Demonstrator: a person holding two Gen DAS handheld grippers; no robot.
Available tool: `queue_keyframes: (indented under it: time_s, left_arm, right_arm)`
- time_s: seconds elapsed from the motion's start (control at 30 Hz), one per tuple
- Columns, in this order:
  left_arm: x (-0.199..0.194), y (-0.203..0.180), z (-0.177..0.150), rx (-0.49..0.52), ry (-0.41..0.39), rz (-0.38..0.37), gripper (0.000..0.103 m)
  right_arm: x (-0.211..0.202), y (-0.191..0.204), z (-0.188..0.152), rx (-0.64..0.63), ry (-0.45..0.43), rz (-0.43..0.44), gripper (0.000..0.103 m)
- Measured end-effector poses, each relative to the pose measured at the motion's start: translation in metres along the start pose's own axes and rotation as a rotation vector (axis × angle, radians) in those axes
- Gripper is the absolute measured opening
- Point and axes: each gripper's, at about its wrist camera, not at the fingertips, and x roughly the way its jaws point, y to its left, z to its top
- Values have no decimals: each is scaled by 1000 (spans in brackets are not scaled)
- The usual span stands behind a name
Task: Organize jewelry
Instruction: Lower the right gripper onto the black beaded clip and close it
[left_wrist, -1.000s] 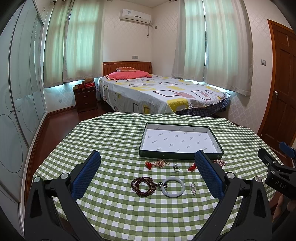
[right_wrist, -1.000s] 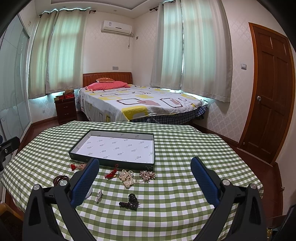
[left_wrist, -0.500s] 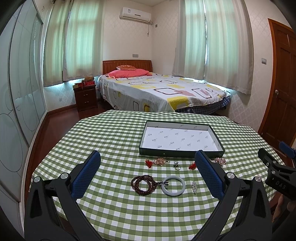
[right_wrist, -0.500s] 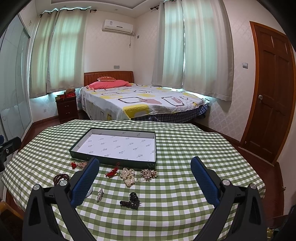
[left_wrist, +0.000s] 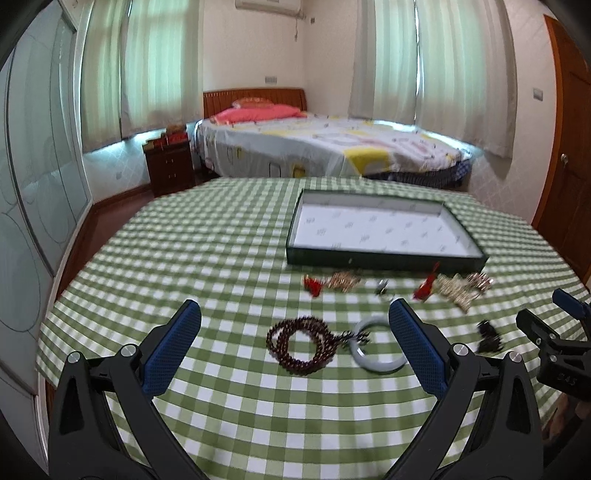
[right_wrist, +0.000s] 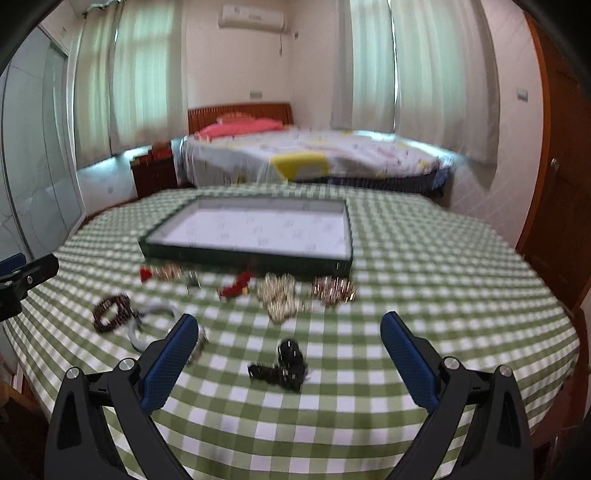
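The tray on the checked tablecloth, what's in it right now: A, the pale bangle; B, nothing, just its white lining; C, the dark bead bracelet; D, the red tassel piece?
B: the tray shows only its white printed lining, while the bead bracelet and pale bangle lie on the cloth in front of it.

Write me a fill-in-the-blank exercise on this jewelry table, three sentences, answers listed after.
1. The tray with the white lining holds ____ jewelry.
2. In the left wrist view, the dark red bead bracelet lies to the ____ of the pale bangle.
3. The left gripper and the right gripper both have their jaws ____.

Missing words: no; left; open
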Motion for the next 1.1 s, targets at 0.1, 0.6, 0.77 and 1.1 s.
queue_keyframes:
  time_s: [0.1, 0.6, 0.77, 1.1]
  left_arm:
    - [22, 1, -8, 3, 39, -1, 99]
    - [75, -2, -21, -7, 151, -23, 97]
    - [84, -6, -24, 15, 176, -20, 84]
    - [96, -6, -27, 11, 212, -26, 84]
  right_arm:
    - [18, -1, -7, 0, 49, 7, 96]
    - [64, -18, -14, 63, 175, 34, 54]
    - [73, -20, -18, 76, 211, 69, 40]
    - [74, -22, -18, 68, 216, 106, 20]
